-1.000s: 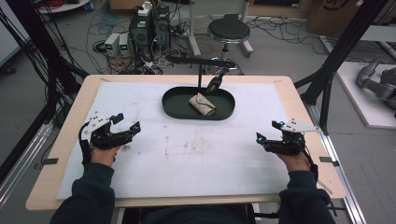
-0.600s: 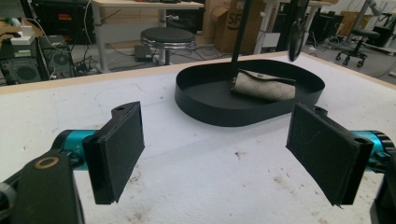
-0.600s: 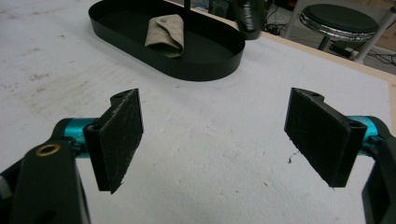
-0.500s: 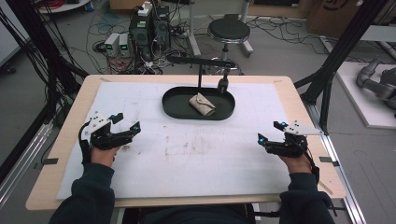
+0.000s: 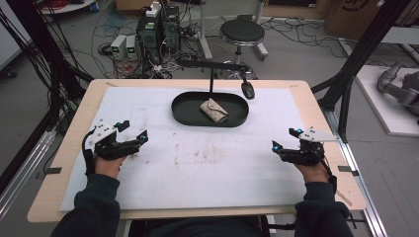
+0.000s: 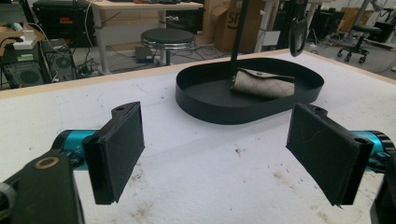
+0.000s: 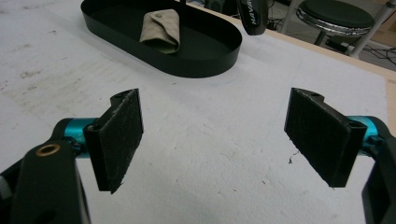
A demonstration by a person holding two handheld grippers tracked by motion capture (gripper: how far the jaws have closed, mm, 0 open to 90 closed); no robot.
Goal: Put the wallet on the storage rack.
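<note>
A black oval tray (image 5: 188, 106) sits at the far middle of the white mat, with a folded beige pouch (image 5: 214, 109) lying inside it. A thin black stand (image 5: 211, 74) rises from the tray, and a small black object (image 5: 248, 90) hangs from its bar. My left gripper (image 5: 133, 130) rests open on the mat at the left, well short of the tray. My right gripper (image 5: 285, 138) rests open at the right. In the left gripper view, the open left gripper (image 6: 219, 149) holds nothing, and the tray (image 6: 210, 111) and pouch (image 6: 264, 84) lie ahead. The right gripper (image 7: 215, 135) is likewise open, facing the tray (image 7: 201, 70) and pouch (image 7: 161, 30).
The white mat (image 5: 207, 163) covers most of the wooden table (image 5: 321, 113) and is stained in the middle. Black frame posts (image 5: 356, 59) stand at the table's sides. A stool (image 5: 242, 32) and cabled electronics (image 5: 148, 34) stand on the floor beyond the far edge.
The small hanging black object has swung to the right along the tray's far side. Both grippers have stayed open and almost still.
</note>
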